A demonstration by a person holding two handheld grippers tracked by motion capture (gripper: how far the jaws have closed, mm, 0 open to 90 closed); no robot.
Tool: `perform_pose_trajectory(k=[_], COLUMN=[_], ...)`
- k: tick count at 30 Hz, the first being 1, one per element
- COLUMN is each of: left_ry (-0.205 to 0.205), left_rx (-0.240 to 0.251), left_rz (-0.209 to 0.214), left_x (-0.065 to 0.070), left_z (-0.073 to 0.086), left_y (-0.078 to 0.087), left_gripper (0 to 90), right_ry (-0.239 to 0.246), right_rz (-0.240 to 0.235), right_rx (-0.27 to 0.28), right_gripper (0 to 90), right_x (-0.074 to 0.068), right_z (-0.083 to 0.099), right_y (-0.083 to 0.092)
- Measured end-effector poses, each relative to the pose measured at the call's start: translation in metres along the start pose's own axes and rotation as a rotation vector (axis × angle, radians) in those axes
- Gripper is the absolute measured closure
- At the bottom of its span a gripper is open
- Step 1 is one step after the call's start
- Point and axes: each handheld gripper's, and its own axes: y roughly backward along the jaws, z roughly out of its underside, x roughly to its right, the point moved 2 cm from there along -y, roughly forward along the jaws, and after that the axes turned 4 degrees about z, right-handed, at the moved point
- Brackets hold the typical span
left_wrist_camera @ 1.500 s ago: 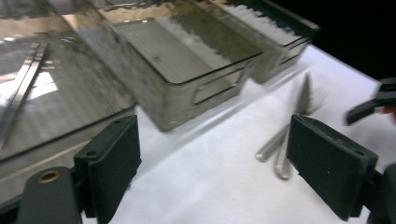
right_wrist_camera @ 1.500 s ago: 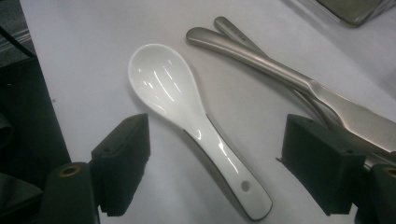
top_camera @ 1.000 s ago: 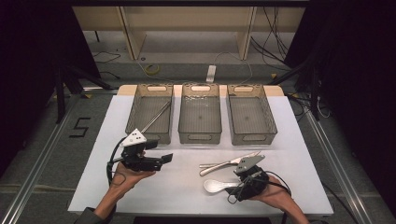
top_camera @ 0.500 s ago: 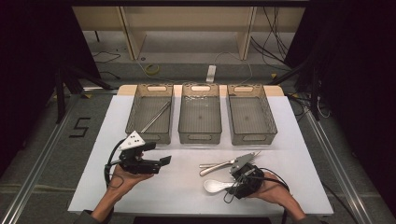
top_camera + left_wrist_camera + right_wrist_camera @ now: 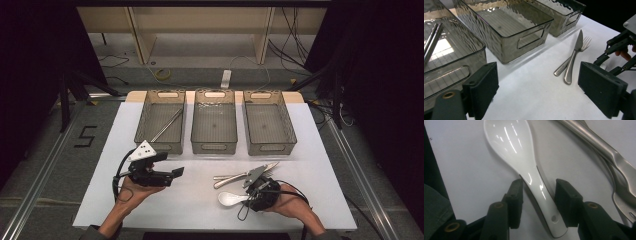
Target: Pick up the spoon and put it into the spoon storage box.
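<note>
A white ceramic spoon (image 5: pixel 227 199) lies on the white table, bowl to the left. My right gripper (image 5: pixel 248 198) is down over its handle. In the right gripper view the spoon (image 5: pixel 511 142) runs up between the two pads (image 5: pixel 515 195), which stand either side of the handle with small gaps, so the right gripper (image 5: pixel 540 197) is open around it. A steel knife and fork (image 5: pixel 240 176) lie crossed just behind. My left gripper (image 5: pixel 176 173) hovers at the left, jaws wide open and holding nothing. Its own view (image 5: pixel 542 87) looks toward the knife and fork (image 5: pixel 572 62).
Three clear grey bins stand in a row at the back: the left bin (image 5: pixel 145 117) holds thin metal sticks (image 5: pixel 167 125); the middle bin (image 5: pixel 214 147) and right bin (image 5: pixel 290 130) hold nothing. Bare white table (image 5: pixel 200 200) lies between the hands.
The right gripper has shifted slightly left and settled lower around the spoon's handle. The left gripper has drifted a little toward the person and stays open.
</note>
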Motion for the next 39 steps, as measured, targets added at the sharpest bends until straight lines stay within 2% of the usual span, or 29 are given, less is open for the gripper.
perform_pose_trajectory(k=[1, 6, 10, 14, 15, 18, 19, 21, 24, 25, 29, 30, 34, 39], left_ry=[0.000, -0.003, -0.007, -0.006, -0.005, -0.001, 0.003, 0.005, 0.017, 0.015, 0.018, 0.021, 0.027, 0.033], left_rx=[0.002, 0.001, -0.003, -0.002, -0.004, -0.003, 0.001, 0.007, 0.012, 0.012, 0.018, 0.020, 0.027, 0.039], left_rz=[0.001, -0.005, -0.008, -0.008, -0.008, -0.007, -0.008, -0.011, -0.013, -0.016, -0.019, -0.019, -0.016, -0.020], left_x=[0.000, 0.000, 0.000, 0.000, -0.001, -0.001, -0.001, -0.001, -0.002, -0.003, -0.004, -0.004, -0.004, -0.005], left_z=[0.000, 0.000, 0.000, 0.000, 0.000, 0.000, 0.000, 0.000, -0.001, 0.000, -0.001, -0.001, -0.001, -0.001], left_y=[0.000, 0.000, -0.001, 0.000, 0.000, 0.000, 0.000, 0.000, 0.001, 0.001, 0.002, 0.002, 0.001, 0.003], left_gripper=[16.1, 16.1, 16.1, 16.2, 16.1, 16.1, 16.1, 16.1, 16.1, 16.1, 16.1, 16.1, 16.1, 16.1], right_ry=[0.011, 0.007, 0.033, 0.022, 0.032, 0.014, 0.016, 0.005, 0.016, 0.024, -0.011, -0.008, -0.045, -0.082], right_rz=[-0.003, -0.005, -0.008, -0.011, -0.006, 0.004, 0.021, 0.025, 0.035, 0.038, 0.035, 0.039, 0.054, 0.078], right_rx=[-0.005, -0.022, -0.032, -0.032, -0.034, -0.026, -0.025, -0.030, -0.025, -0.015, 0.039, 0.054, 0.104, 0.176], right_gripper=[62.5, 68.9, 76.1, 80.2, 80.8, 83.3, 85.9, 86.4, 86.5, 86.5, 86.6, 86.6, 86.6, 86.6], right_x=[-0.001, -0.004, -0.006, -0.008, -0.008, -0.008, -0.007, -0.007, -0.008, -0.007, -0.003, -0.002, 0.005, 0.020], right_z=[0.000, -0.002, -0.004, -0.004, -0.004, -0.005, -0.004, -0.005, -0.005, -0.005, -0.006, -0.007, -0.009, -0.019], right_y=[0.000, 0.001, 0.001, 0.001, 0.001, 0.001, 0.001, 0.001, 0.002, 0.002, 0.011, 0.013, 0.023, 0.035])
